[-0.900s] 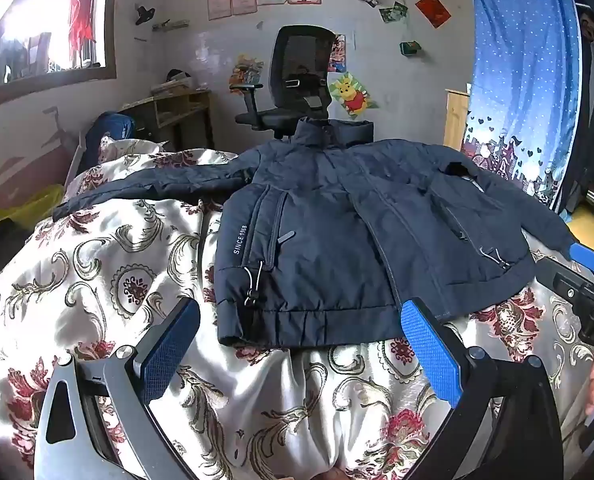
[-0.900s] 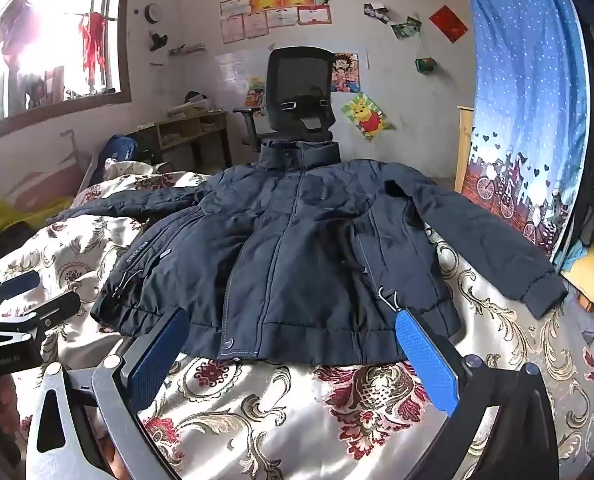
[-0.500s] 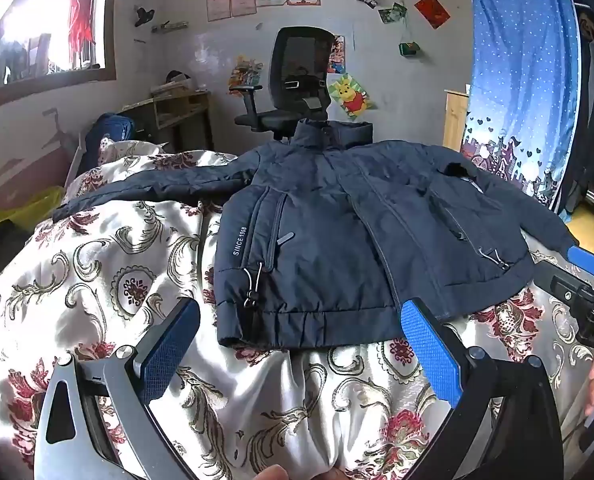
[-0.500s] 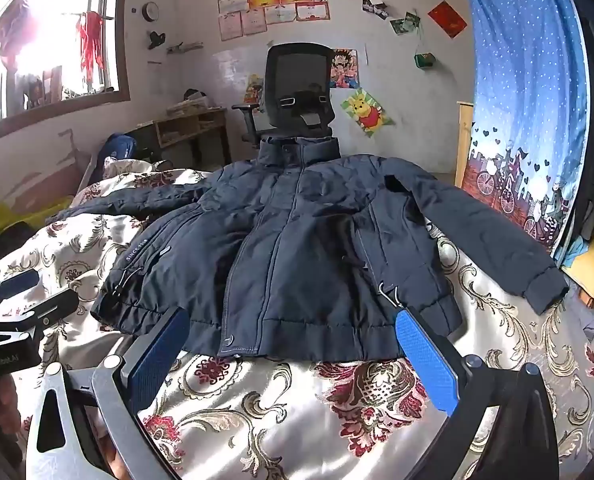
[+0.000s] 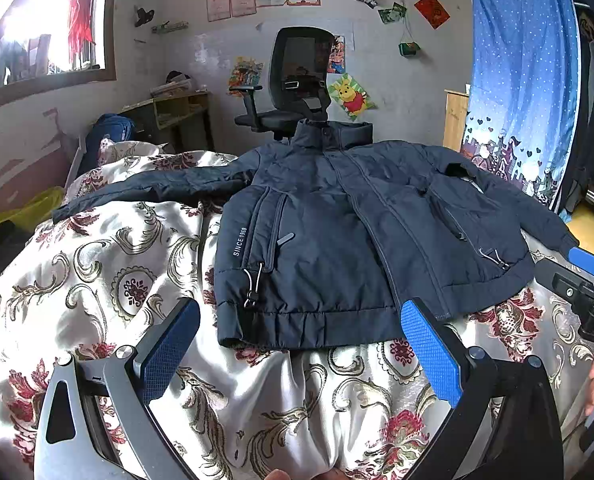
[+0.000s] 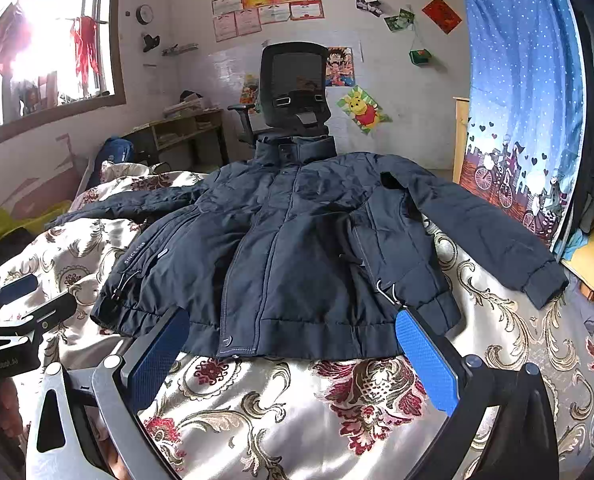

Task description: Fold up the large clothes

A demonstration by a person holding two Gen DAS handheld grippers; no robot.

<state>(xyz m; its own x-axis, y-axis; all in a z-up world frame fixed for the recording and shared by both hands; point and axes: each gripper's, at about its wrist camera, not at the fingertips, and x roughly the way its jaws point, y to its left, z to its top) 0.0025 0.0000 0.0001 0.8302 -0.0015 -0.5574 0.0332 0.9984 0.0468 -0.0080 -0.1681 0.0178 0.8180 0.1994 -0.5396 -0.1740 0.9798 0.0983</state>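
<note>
Left wrist view: the left tool (image 5: pixel 297 354) gapes wide, gripping nothing, its ribbed blue pads just short of the hem of a puffy navy jacket (image 5: pixel 329 240) spread flat on the bed's glossy floral quilt (image 5: pixel 109 280).

Right wrist view: the right tool (image 6: pixel 291 360) is likewise wide and empty, near the jacket's (image 6: pixel 305 248) hem.

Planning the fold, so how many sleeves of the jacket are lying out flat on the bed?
2. One sleeve stretches left across the floral bedspread; the other sleeve runs right toward the blue curtain. Neither is folded in.
</note>
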